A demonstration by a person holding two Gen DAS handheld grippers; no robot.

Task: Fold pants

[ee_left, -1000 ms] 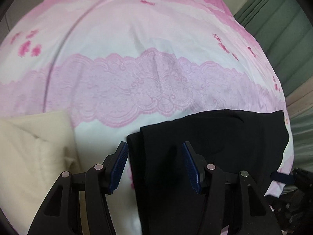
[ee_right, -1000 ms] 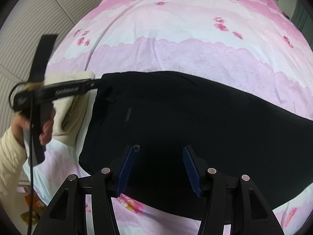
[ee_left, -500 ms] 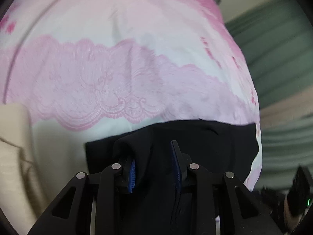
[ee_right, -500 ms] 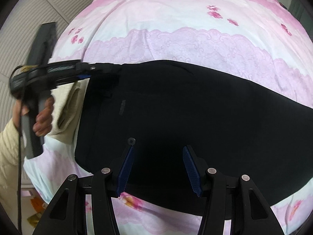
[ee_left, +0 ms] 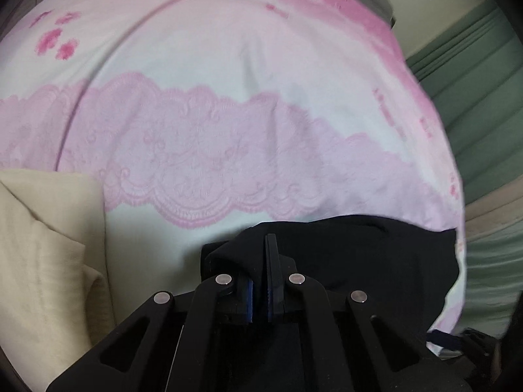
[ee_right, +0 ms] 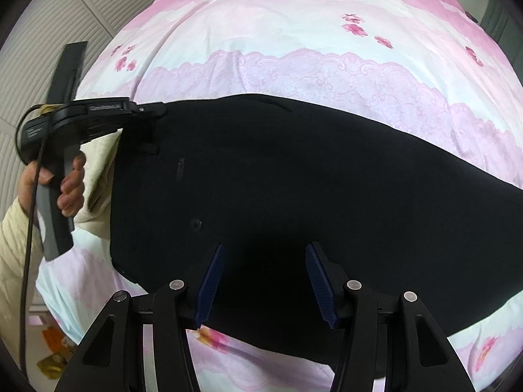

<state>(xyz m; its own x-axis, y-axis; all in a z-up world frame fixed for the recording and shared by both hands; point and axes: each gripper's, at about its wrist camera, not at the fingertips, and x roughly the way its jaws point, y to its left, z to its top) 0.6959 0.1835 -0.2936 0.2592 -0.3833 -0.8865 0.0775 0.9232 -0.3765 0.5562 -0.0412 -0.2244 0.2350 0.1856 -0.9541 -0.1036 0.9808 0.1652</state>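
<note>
Fingers of the left gripper (ee_left: 260,281) have just closed on a waistband corner of the black pants (ee_right: 310,189), cloth pinched between them; the right gripper (ee_right: 264,281) hangs half-open above the fabric, gripping nothing. Pants lie flat across the pink bedspread (ee_right: 294,32), soft, light, likely to sag, so best held at corners. Folded cream cloth (ee_left: 42,245) crowds the waistband side.

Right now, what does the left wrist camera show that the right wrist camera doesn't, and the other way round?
Only the left wrist view shows the green curtain and the left gripper close up, its jaws just closed on a bunched corner of the black pants. Only the right wrist view shows the hand holding that gripper, the white slatted doors, and the open right gripper over the pants. Both show the pants, pink bedspread and cream cloth.
</note>
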